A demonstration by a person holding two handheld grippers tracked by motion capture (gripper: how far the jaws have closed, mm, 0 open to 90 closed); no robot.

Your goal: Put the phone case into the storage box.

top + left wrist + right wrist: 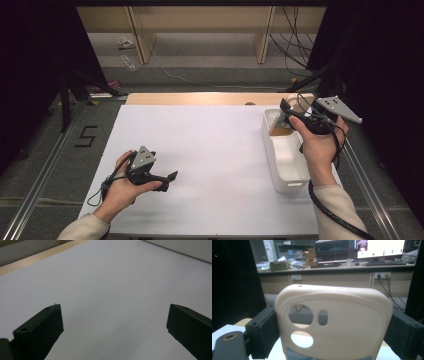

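Observation:
A cream phone case [334,322] with round and oval camera cut-outs stands upright between the black jaws of my right gripper [333,331], which press on its two side edges. In the high view my right gripper [291,111] holds the case [296,100] above the far end of a white bin [290,167]. At the near left, my left gripper [169,181] lies low over the white table top [210,150], pointing right. Its jaws stand wide apart over the bare white surface, and my left gripper [115,325] has nothing between them.
The white bin stands along the table's right side, with a brown and teal item [280,126] at its far end. A wooden strip [200,98] borders the far edge of the table. Beyond it are the floor, shelving and loose cables.

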